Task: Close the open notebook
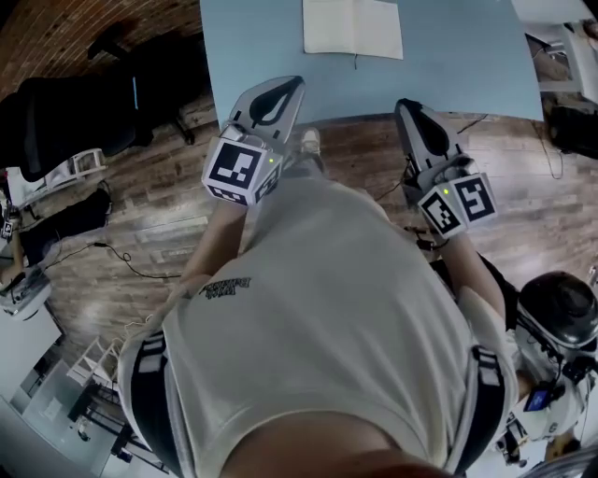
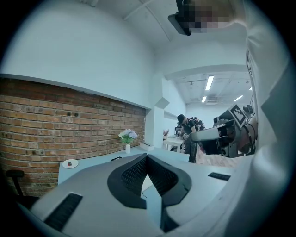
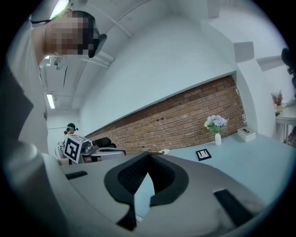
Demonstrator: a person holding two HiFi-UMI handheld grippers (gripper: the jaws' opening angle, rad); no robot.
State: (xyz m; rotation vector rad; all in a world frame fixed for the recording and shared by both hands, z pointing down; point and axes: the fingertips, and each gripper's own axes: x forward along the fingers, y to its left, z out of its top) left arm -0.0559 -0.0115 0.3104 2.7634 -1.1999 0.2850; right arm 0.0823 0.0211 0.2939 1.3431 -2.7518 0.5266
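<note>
The open notebook (image 1: pixel 352 27) lies at the top centre of the head view on the blue bench (image 1: pixel 448 65). Below it, the left tongs (image 1: pixel 285 86) and right tongs (image 1: pixel 408 107) are each pressed together on nothing. In the left gripper view, a white vase (image 2: pixel 128 148) holds flowers (image 2: pixel 128 135), and a small plate (image 2: pixel 70 163) carries something red.

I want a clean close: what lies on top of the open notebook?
Nothing shows on the open notebook; both pages lie bare on the blue table. Whatever is beneath it is covered.
</note>
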